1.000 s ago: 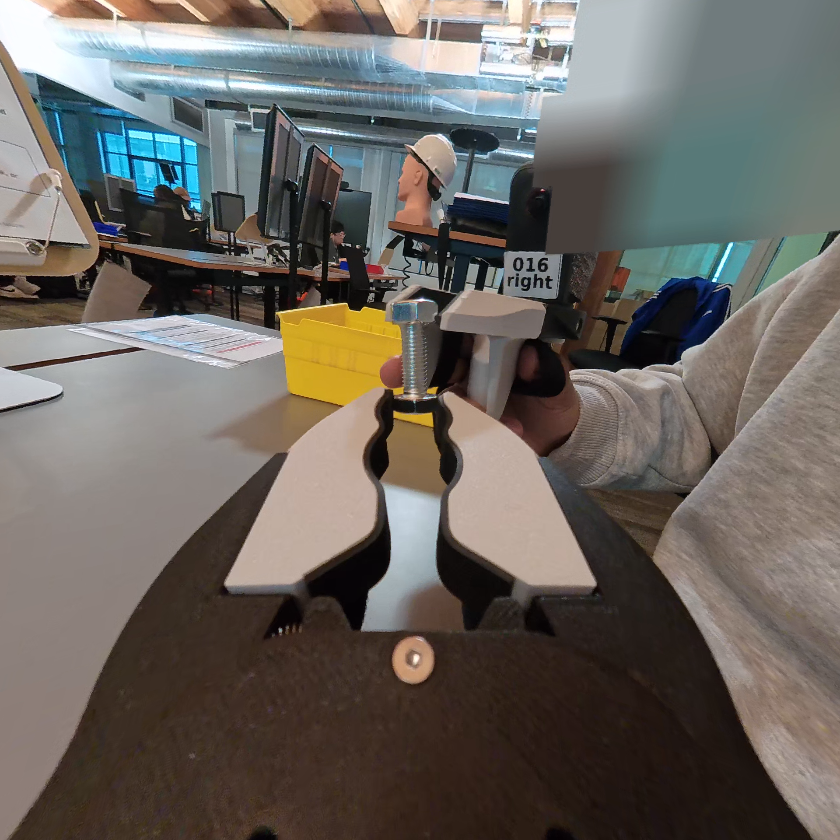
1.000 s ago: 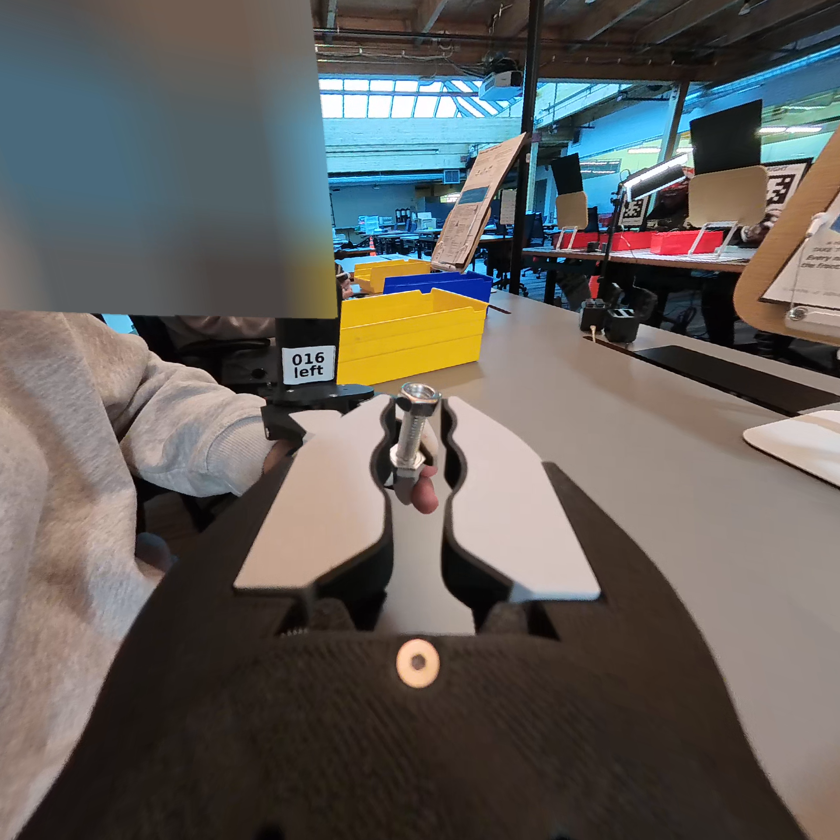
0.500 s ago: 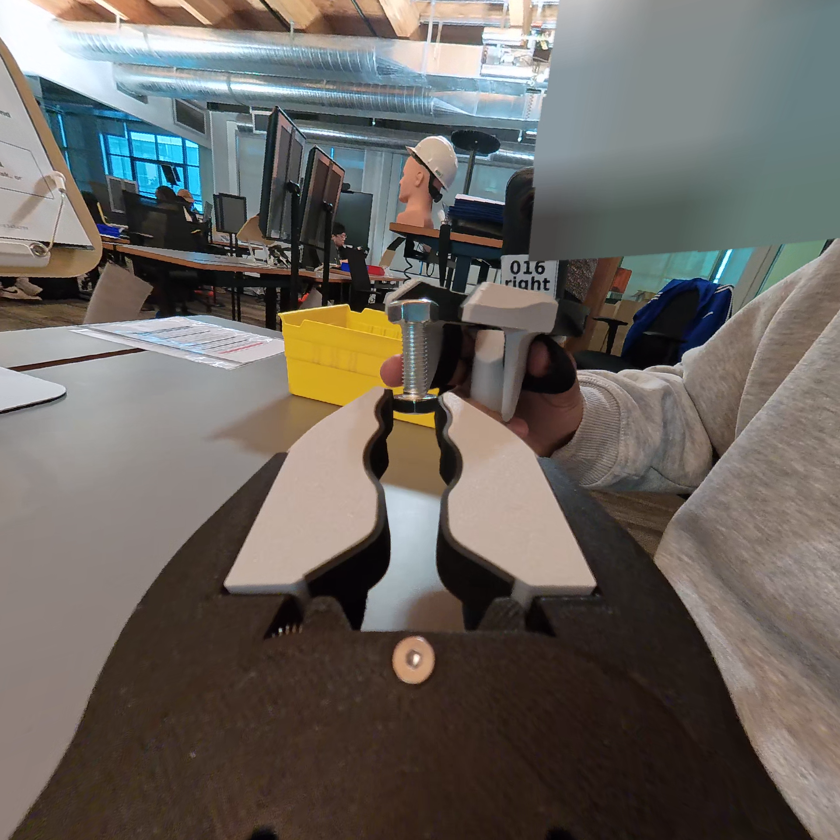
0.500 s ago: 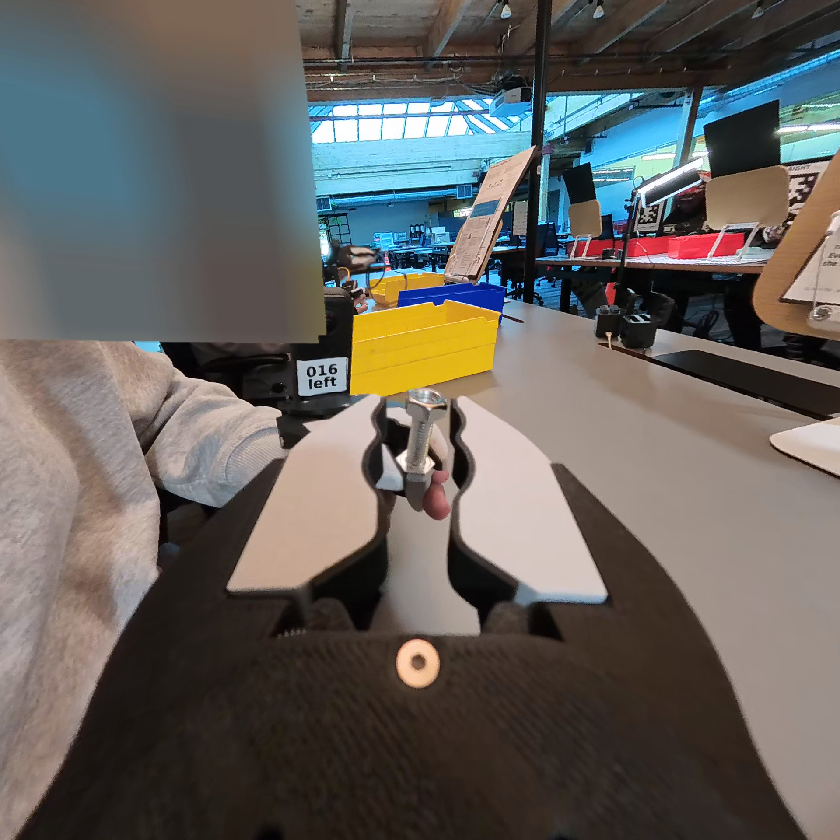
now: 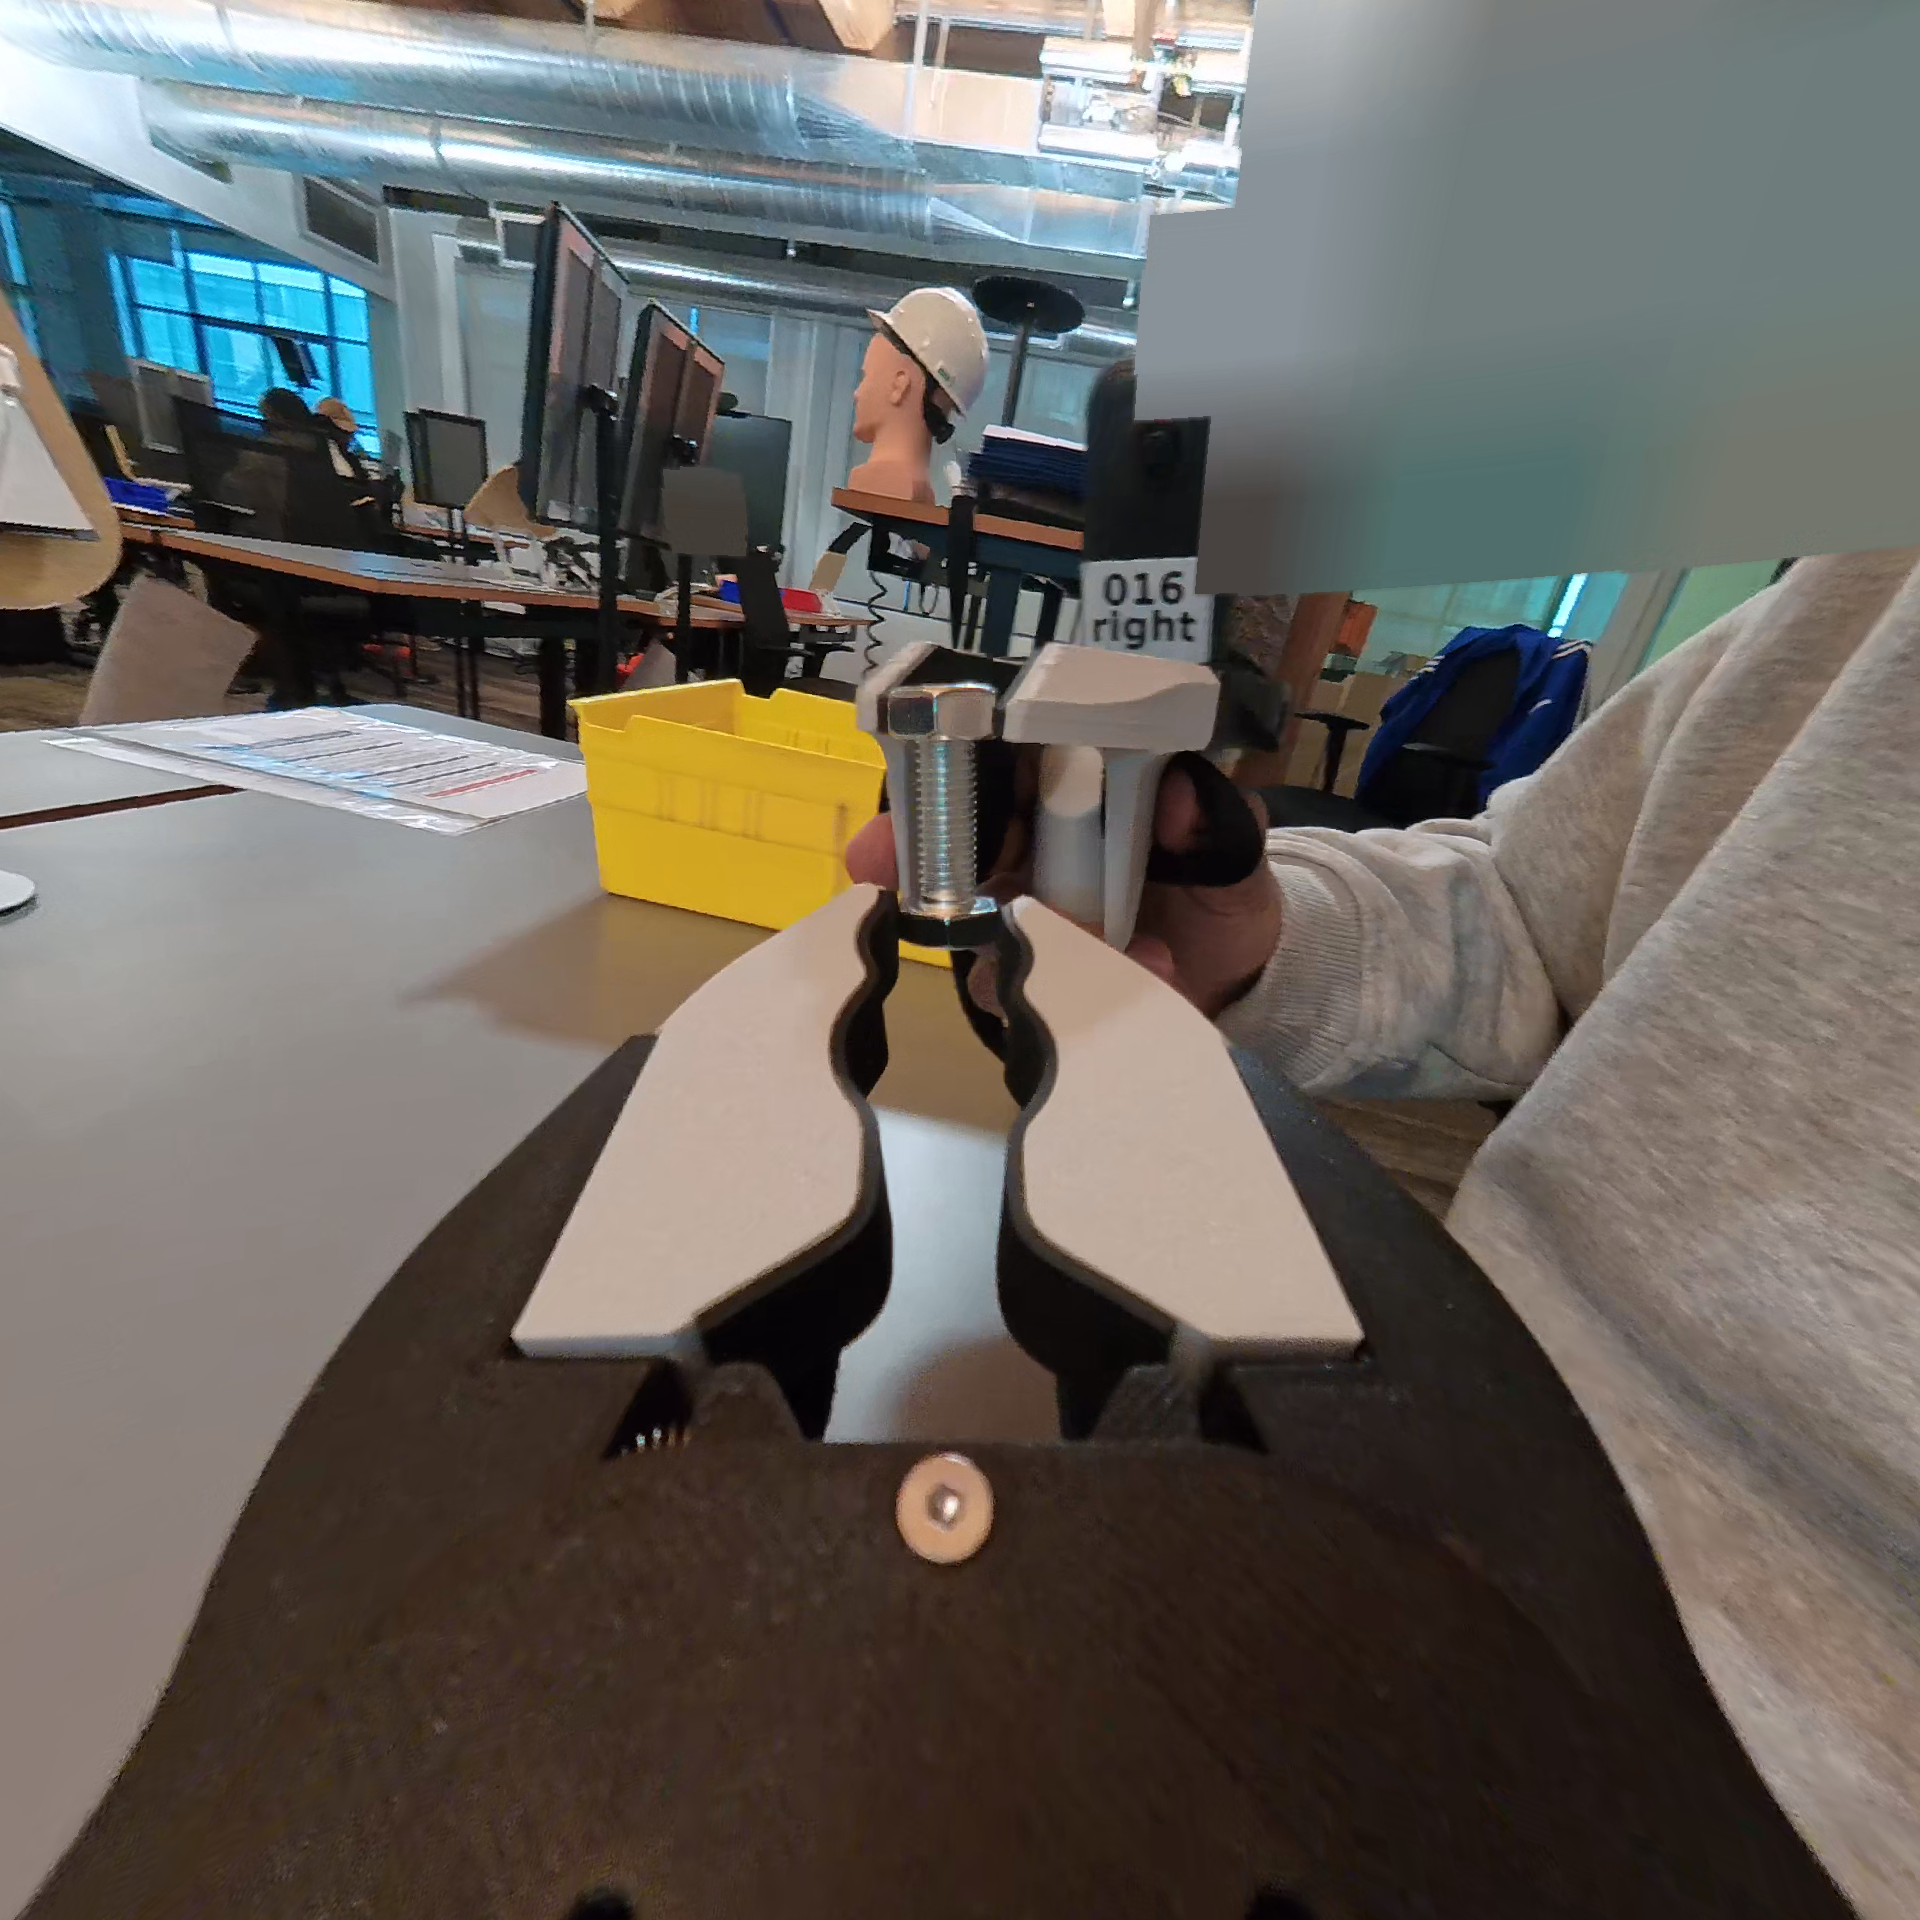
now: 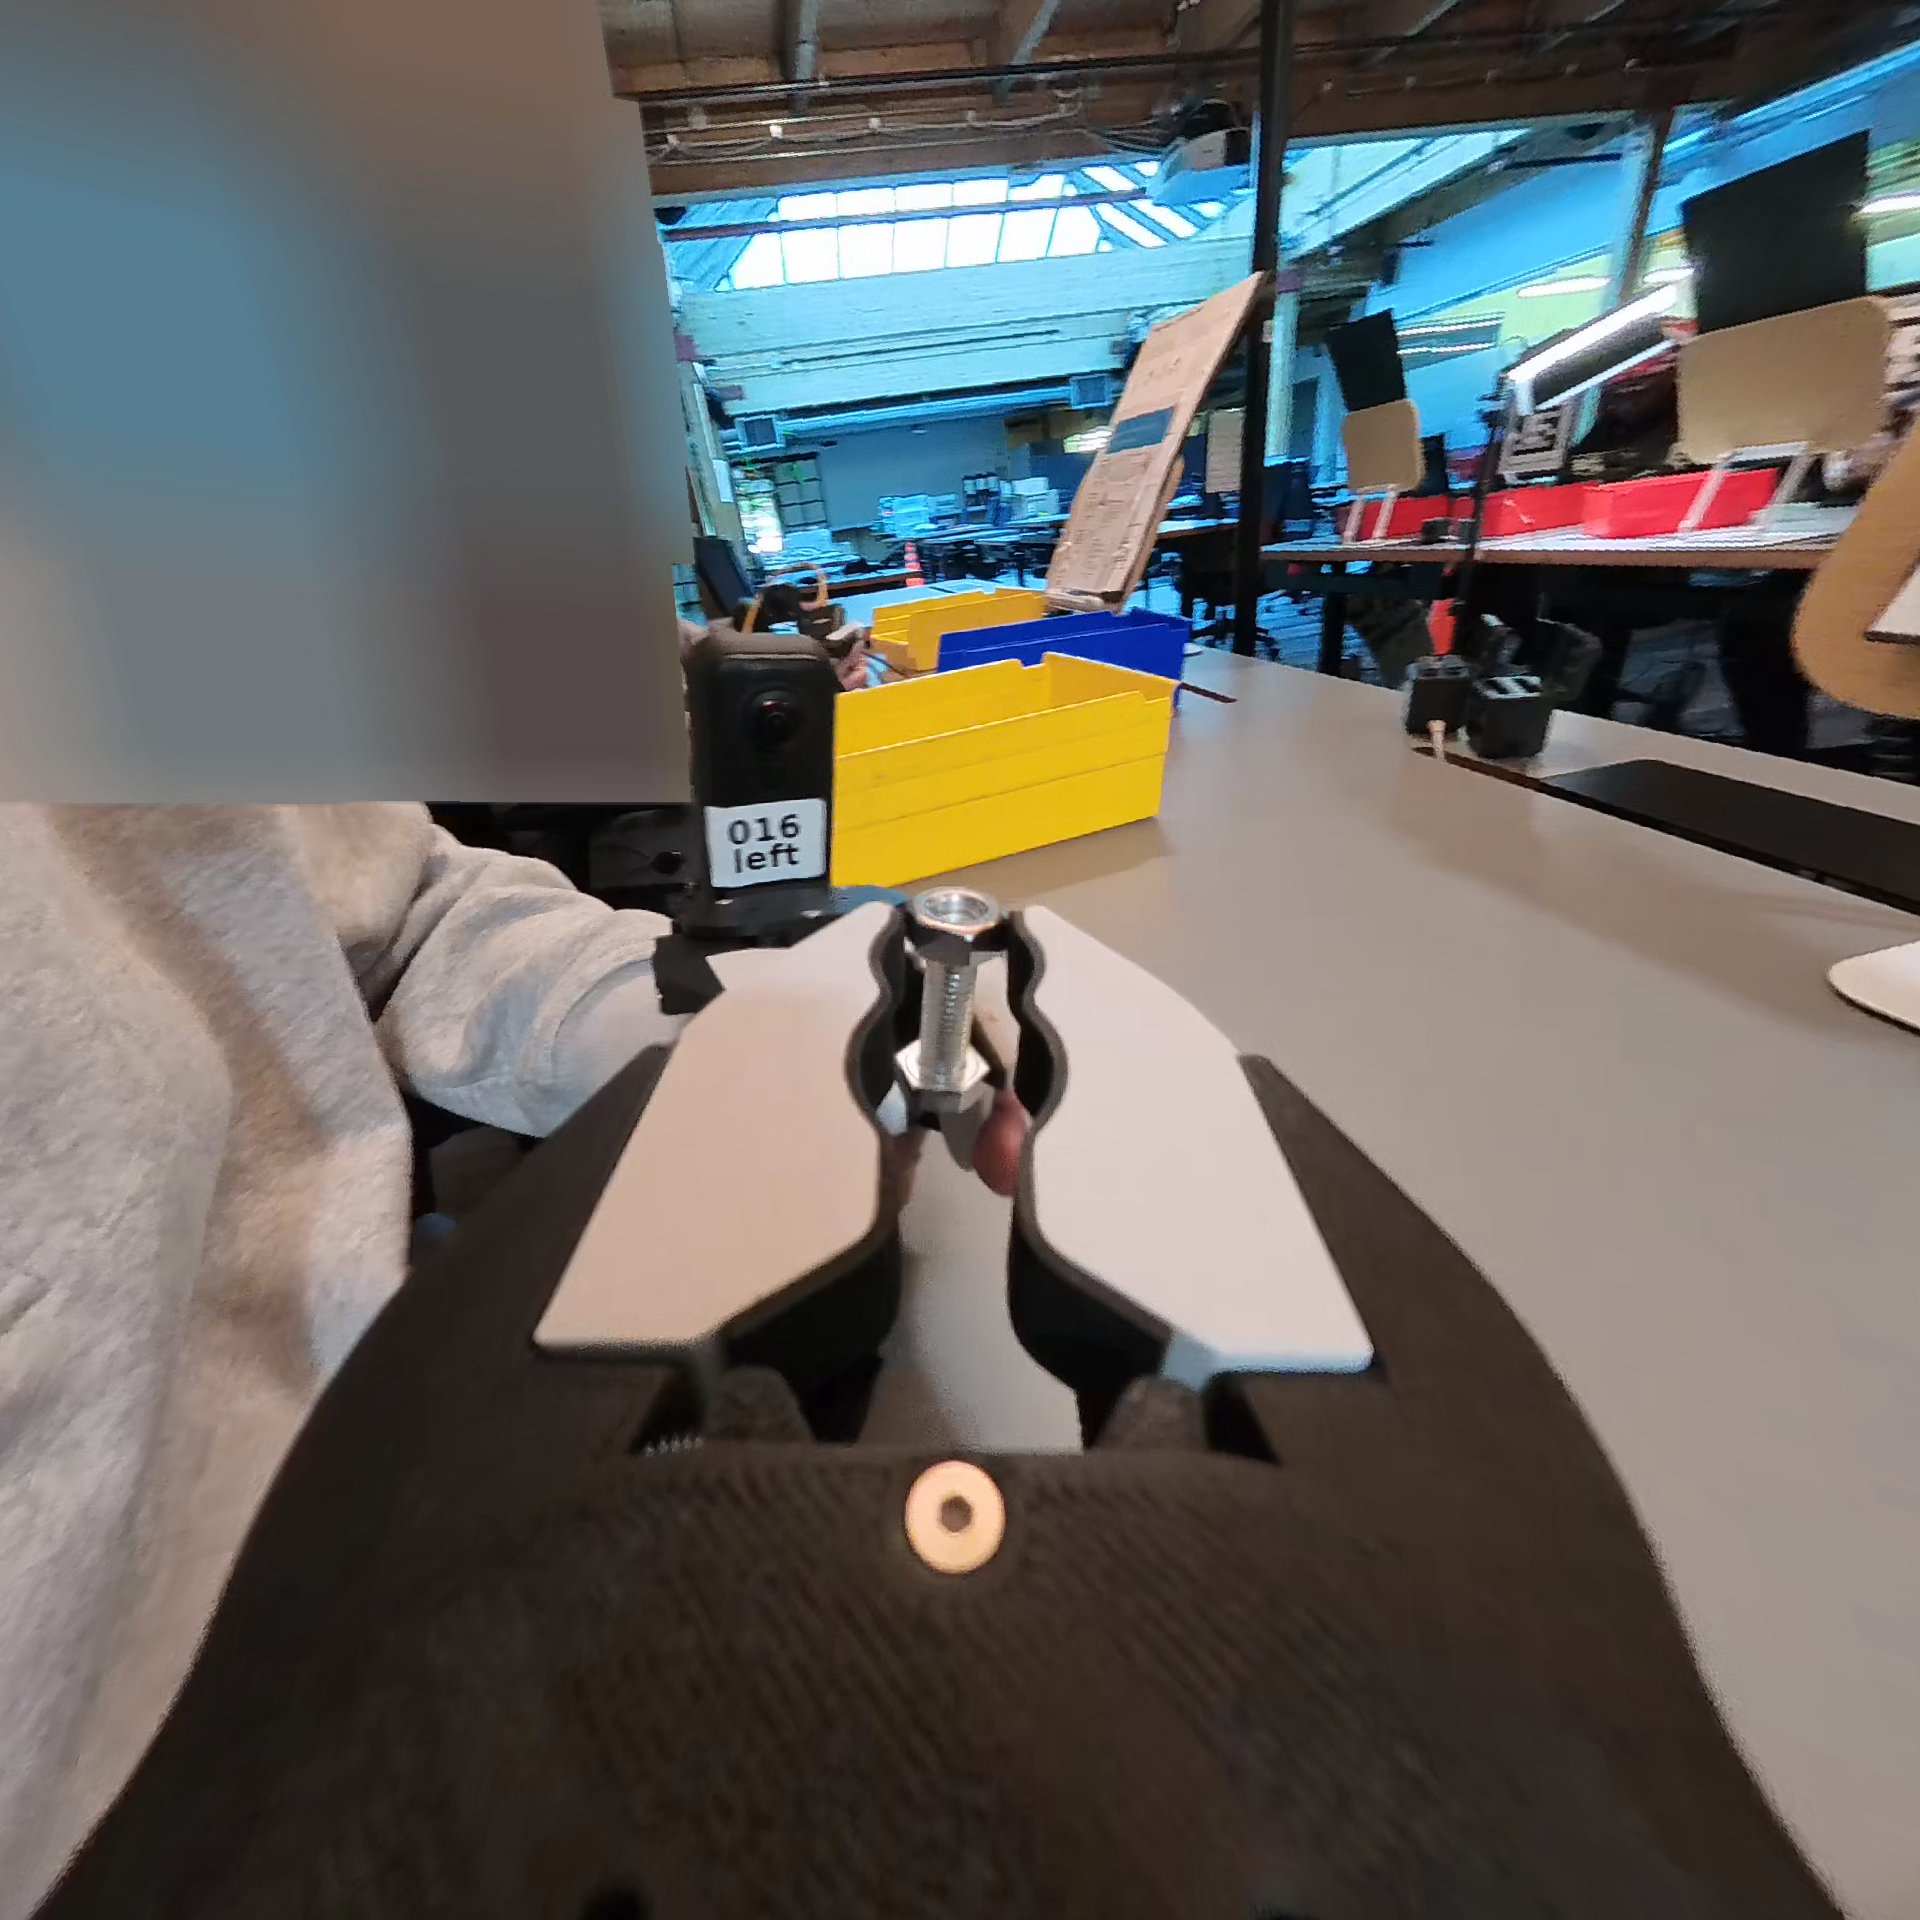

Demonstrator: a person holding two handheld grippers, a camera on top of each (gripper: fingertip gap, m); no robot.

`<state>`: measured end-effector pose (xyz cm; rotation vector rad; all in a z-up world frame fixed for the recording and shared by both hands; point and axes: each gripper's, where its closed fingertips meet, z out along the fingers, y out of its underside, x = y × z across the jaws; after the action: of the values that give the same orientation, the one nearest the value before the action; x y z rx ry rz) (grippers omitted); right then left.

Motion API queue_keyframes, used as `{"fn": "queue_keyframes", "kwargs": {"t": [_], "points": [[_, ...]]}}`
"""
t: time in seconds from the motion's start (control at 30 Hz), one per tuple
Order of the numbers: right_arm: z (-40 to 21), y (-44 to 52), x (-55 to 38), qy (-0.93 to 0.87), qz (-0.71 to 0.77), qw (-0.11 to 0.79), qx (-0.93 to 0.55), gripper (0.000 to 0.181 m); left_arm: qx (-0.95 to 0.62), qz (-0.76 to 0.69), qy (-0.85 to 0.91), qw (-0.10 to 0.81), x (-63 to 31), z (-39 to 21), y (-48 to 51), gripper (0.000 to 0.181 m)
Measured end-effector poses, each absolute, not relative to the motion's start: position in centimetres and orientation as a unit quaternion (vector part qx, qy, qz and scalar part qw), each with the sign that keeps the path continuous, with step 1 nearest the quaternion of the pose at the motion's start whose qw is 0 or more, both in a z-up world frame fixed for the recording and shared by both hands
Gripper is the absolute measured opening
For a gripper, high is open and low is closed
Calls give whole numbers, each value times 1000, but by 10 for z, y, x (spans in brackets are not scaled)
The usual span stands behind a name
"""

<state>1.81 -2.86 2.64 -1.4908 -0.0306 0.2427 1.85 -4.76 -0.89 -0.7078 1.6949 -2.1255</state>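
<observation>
A silver hex bolt [image 5: 940,810] stands upright above the grey table [image 5: 260,987], head up. My left gripper [image 5: 940,916] is shut on a nut [image 5: 940,930] threaded on the bolt's lower end. My right gripper [image 6: 954,927] is shut on the bolt's head [image 6: 954,920]; it also shows in the left wrist view, with its white fingers [image 5: 1112,701] level at the head. In the right wrist view the nut [image 6: 937,1075] sits lower on the shaft, with the left gripper's tips under it. A person's fingertip [image 6: 997,1138] shows behind.
A yellow bin [image 5: 727,810] stands on the table just behind the bolt, and it shows in the right wrist view [image 6: 997,769] with a blue bin [image 6: 1060,639] behind it. A grey sleeve [image 5: 1662,1039] fills the near side. A laminated sheet [image 5: 343,758] lies far left. The tips of both grippers are at nearly the same place.
My right gripper has tilted about the bolt head, its fingers now more level. In the right wrist view the nut sits slightly farther below the head. My left gripper has stayed in place.
</observation>
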Motion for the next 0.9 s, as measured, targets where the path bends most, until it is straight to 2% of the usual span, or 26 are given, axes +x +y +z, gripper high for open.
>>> {"fn": "queue_keyframes", "kwargs": {"t": [0.4,0.9], "points": [[28,-39,-3,-81,217,704,-672,18,-205,-773,600,28,-6,-7,-64,18],[26,-41,1,-108,174,680,-704,18,-209,-761,612,60,0,-9,-59,19]]}}
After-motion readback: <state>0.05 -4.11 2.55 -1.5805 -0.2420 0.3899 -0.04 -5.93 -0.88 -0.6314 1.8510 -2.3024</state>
